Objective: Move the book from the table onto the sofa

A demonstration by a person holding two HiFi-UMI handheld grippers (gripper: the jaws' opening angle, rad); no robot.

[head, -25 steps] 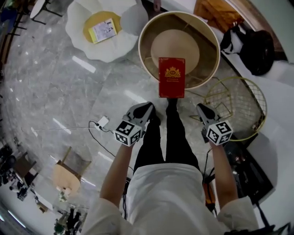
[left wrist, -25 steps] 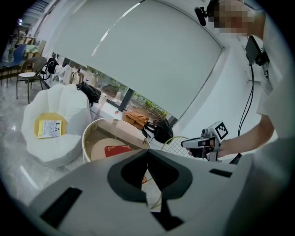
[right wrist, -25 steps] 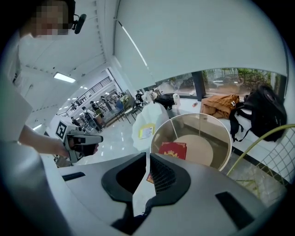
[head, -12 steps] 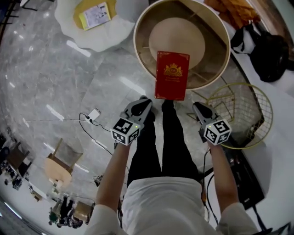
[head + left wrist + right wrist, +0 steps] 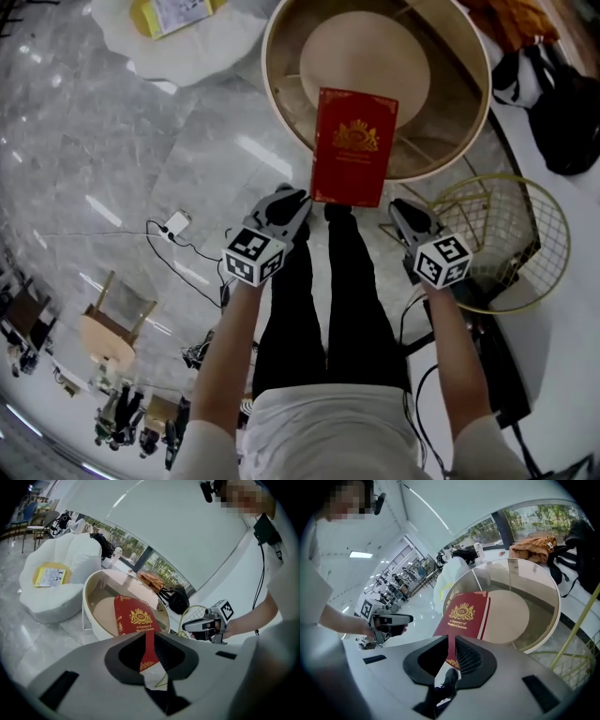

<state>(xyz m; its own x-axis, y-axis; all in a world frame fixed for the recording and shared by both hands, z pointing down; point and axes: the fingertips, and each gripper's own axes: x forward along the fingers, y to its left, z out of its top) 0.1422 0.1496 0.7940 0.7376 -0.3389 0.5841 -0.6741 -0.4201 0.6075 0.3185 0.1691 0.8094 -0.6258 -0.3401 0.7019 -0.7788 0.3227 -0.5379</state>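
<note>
A red hardcover book (image 5: 352,147) with a gold crest lies flat on the round glass-topped table (image 5: 272,84), its near edge overhanging the rim. The left gripper view shows the book (image 5: 136,617) too, and so does the right gripper view (image 5: 466,615). My left gripper (image 5: 291,199) hangs just short of the book's near left corner. Its jaws are opening by a narrow slit, with nothing between them. My right gripper (image 5: 398,208) is shut and empty, just right of the near right corner. Neither gripper touches the book.
A white petal-shaped sofa seat (image 5: 202,42) with a yellow booklet (image 5: 173,11) on it stands at the far left. A yellow wire basket (image 5: 511,234) is beside the table on the right, a black bag (image 5: 562,103) beyond it. A cable and plug (image 5: 173,225) lie on the marble floor.
Table and book have grown larger and closer in the head view as I lean in. Both grippers have sunk and stay just short of the book's near edge.
</note>
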